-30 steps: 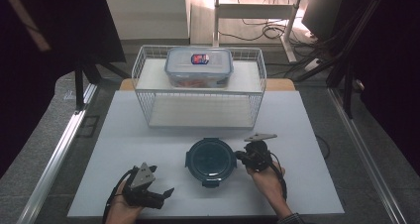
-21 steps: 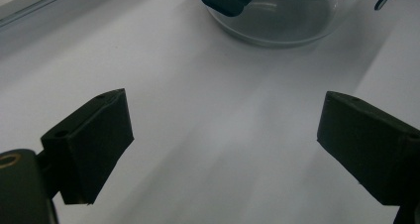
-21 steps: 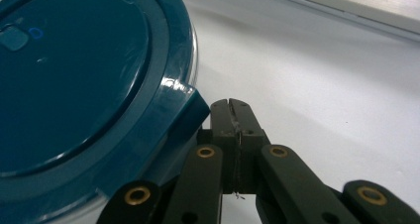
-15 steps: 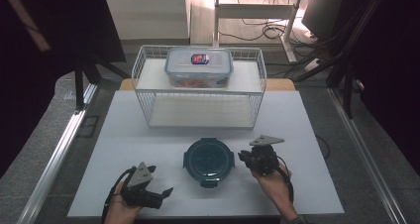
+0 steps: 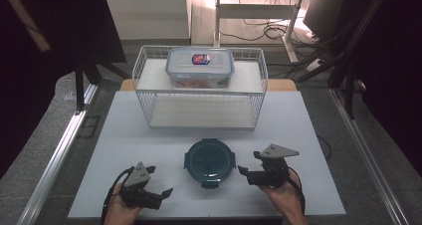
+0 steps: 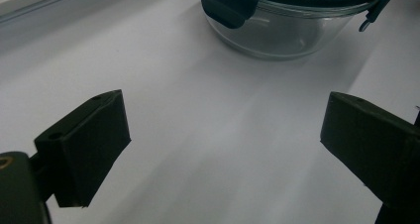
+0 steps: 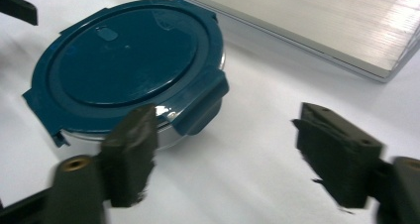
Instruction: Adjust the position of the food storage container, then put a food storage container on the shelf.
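A round glass container with a dark teal clip-on lid (image 5: 209,161) (image 7: 124,60) stands near the front middle of the white table (image 5: 308,135). My right gripper (image 5: 249,163) (image 7: 233,144) is just to its right. Its jaws have just been opening and now stand open with nothing between them, close to the lid's right clip (image 7: 203,102). My left gripper (image 5: 159,180) (image 6: 225,135) rests open at the front left, a short way off, pointing toward the container (image 6: 287,30). Bare table lies between its jaws.
A white wire rack (image 5: 199,93) stands at the back middle of the table. On its top shelf sits a rectangular clear-lidded container (image 5: 200,66). A metal rail (image 5: 59,150) runs along the table's left side, and dark frames and cables lie beyond the far edge.
My right gripper has drawn back to the right from the round container's edge, and its jaws have gone from shut to open. The left gripper and the container have stayed put.
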### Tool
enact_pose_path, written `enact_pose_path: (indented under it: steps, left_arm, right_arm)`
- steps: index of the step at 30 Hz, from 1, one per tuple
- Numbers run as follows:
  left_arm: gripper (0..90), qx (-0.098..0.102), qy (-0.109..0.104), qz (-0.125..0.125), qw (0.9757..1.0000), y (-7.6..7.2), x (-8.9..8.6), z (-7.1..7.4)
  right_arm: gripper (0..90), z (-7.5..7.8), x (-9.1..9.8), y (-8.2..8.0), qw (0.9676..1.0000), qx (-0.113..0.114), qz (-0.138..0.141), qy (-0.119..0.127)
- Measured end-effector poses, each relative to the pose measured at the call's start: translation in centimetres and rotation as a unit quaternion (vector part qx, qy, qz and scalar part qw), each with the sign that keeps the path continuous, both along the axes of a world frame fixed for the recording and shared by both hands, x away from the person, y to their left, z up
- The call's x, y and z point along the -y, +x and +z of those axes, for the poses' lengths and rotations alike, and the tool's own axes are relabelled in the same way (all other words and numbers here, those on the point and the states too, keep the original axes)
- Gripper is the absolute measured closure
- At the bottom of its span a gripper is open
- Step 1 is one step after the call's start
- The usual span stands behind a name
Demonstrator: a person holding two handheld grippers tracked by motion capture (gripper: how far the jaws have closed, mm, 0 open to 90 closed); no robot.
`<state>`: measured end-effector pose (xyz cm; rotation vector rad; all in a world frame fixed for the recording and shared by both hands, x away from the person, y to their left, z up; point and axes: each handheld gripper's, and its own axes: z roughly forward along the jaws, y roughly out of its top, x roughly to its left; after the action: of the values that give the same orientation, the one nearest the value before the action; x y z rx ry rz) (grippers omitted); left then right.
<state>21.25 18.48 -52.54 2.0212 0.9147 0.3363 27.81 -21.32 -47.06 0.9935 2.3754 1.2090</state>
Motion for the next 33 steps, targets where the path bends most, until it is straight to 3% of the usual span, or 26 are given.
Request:
enact_pose_path:
  steps: [8,13,22,28,33]
  left_arm:
    - [4.2,-0.003,0.008,-0.001,1.0,0.0,0.3,-0.2]
    - [4.1,-0.008,0.008,0.0,0.9999,0.1,0.3,-0.3]
    - [3.6,-0.004,0.007,0.001,1.0,0.2,0.3,-0.3]
    - [4.2,-0.006,0.011,-0.003,0.9999,0.3,0.6,-0.2]
    - [4.8,-0.021,-0.014,-0.011,0.9996,0.8,1.1,0.4]
  right_arm:
    - [3.0,-1.1,0.1,-1.0,0.9994,0.01,0.016,-0.028]
    - [1.2,-2.1,0.5,-1.0,0.9993,-0.004,0.016,-0.032]
    - [0.4,-1.9,0.4,-1.0,0.9992,0.007,0.017,-0.035]
    - [0.4,-1.6,0.5,-0.8,0.9997,-0.002,0.02,-0.013]
    - [0.1,-1.4,0.1,-0.5,0.9997,-0.002,0.023,-0.002]
